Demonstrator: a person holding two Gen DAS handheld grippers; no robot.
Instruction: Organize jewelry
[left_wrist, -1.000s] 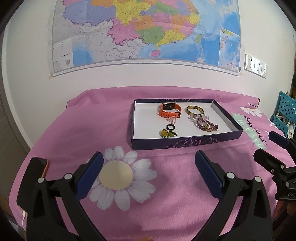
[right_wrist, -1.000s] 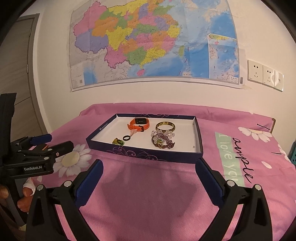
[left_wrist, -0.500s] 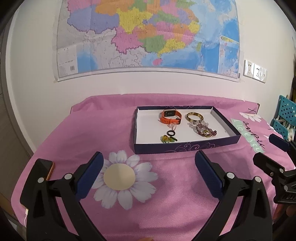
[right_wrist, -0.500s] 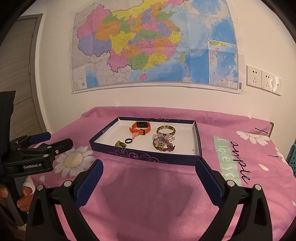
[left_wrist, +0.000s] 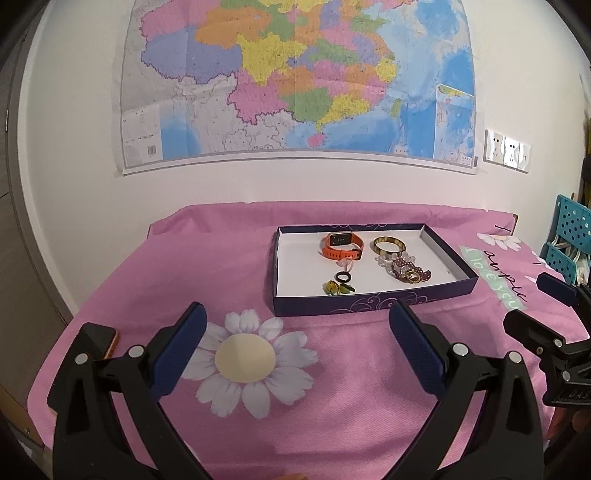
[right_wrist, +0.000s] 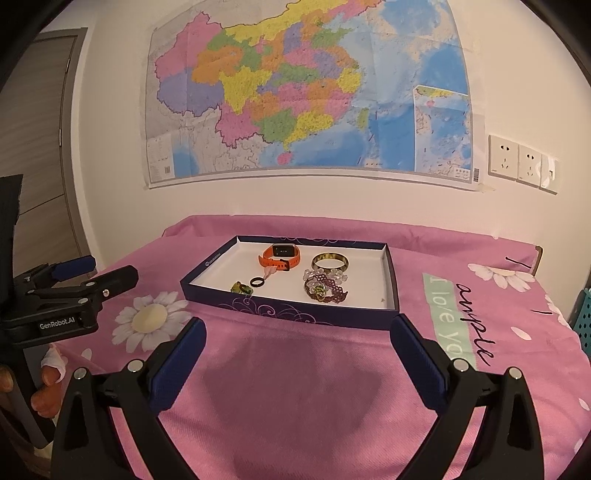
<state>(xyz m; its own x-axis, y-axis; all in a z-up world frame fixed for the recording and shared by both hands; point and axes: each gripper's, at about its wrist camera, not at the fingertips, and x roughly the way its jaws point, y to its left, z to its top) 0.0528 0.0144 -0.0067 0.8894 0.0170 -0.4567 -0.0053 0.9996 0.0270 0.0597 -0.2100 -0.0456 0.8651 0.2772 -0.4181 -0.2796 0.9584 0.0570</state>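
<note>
A shallow dark-blue box (left_wrist: 373, 304) (right_wrist: 295, 312) with a white floor sits on the pink cloth. Inside it lie an orange watch (left_wrist: 341, 245) (right_wrist: 279, 256), a gold bangle (left_wrist: 388, 245) (right_wrist: 330, 261), a purple bead bracelet (left_wrist: 408, 273) (right_wrist: 327, 288), a black ring (left_wrist: 343, 276) (right_wrist: 257, 282) and a small green-yellow piece (left_wrist: 332, 288) (right_wrist: 241, 287). My left gripper (left_wrist: 297, 332) (right_wrist: 92, 271) hangs open above the cloth, short of the box's front wall. Over the cloth in front of the box, my right gripper (right_wrist: 297, 343) (left_wrist: 546, 306) is open too. Neither holds anything.
A dark phone (left_wrist: 98, 341) lies at the cloth's near left corner. A teal perforated basket (left_wrist: 570, 236) stands off the right edge. A map and wall sockets (right_wrist: 521, 162) hang behind. A hand (right_wrist: 44, 387) grips the left tool's handle.
Both grippers have pulled back and tilted up a little, so the box sits farther off and lower in view. The jewelry has not moved.
</note>
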